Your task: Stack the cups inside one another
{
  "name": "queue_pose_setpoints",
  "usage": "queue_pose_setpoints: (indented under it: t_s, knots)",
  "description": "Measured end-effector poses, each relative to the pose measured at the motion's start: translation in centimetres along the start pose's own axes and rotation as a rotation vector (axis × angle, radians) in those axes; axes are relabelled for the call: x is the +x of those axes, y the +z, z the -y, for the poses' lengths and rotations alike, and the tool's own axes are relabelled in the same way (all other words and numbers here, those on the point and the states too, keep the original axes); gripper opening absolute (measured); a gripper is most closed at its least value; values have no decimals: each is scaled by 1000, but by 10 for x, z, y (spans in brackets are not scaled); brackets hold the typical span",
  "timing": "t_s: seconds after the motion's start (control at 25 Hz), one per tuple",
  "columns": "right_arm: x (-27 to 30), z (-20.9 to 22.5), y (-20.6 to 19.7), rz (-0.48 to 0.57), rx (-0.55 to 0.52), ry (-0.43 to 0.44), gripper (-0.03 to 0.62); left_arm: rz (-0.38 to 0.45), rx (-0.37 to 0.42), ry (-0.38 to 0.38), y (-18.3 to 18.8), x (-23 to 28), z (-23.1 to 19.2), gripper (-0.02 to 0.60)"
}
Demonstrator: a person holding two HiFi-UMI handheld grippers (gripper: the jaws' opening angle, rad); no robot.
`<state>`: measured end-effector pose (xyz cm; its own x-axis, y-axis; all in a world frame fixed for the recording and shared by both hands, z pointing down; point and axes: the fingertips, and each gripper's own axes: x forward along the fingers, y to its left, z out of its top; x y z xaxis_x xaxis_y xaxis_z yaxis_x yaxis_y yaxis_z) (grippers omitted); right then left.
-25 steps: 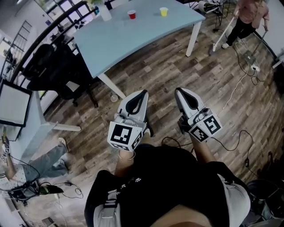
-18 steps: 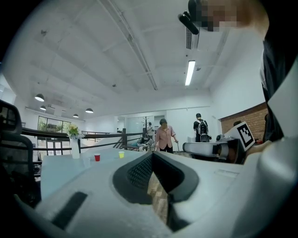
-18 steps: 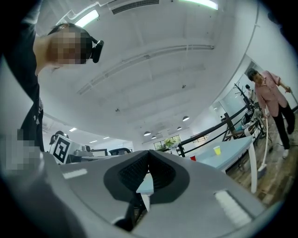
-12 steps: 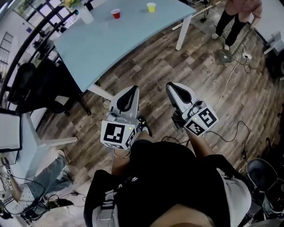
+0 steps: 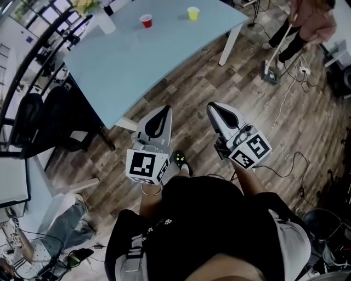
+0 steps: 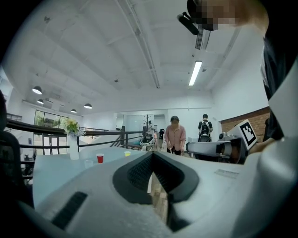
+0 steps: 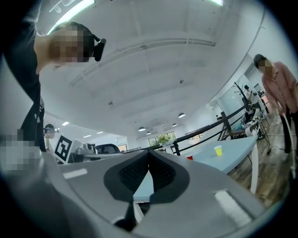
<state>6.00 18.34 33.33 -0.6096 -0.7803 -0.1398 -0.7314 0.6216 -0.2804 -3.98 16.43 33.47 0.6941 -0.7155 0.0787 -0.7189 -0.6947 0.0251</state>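
Note:
On the far side of the light blue table (image 5: 137,66) stand a red cup (image 5: 146,21) and a yellow cup (image 5: 193,13), apart from each other. Both grippers hang over the wooden floor, short of the table's near edge and well away from the cups. My left gripper (image 5: 163,109) is shut with nothing in it, and so is my right gripper (image 5: 213,106). Past the closed left gripper (image 6: 152,155), the left gripper view shows the red cup (image 6: 100,158) and yellow cup (image 6: 127,154). Beyond the right gripper (image 7: 149,152) sit the yellow cup (image 7: 217,150) and red cup (image 7: 189,157).
A white vase with flowers (image 5: 103,21) stands at the table's far left. Black chairs (image 5: 49,118) crowd the left side. A person in a pink top (image 5: 310,19) stands at the upper right with a long-handled tool. Cables (image 5: 285,159) trail over the floor at right.
Both grippers have been carried forward together over the floor toward the table, side by side. Their jaws look the same, and the table's near edge now lies closer.

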Motion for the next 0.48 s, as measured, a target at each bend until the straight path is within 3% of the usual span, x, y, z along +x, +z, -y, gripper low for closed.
queue_pose_setpoints:
  t_s: [0.48]
  knots:
    - [83,21,-7,-26,-27,-60,2,19,-9,-42,6,26,-83,-8]
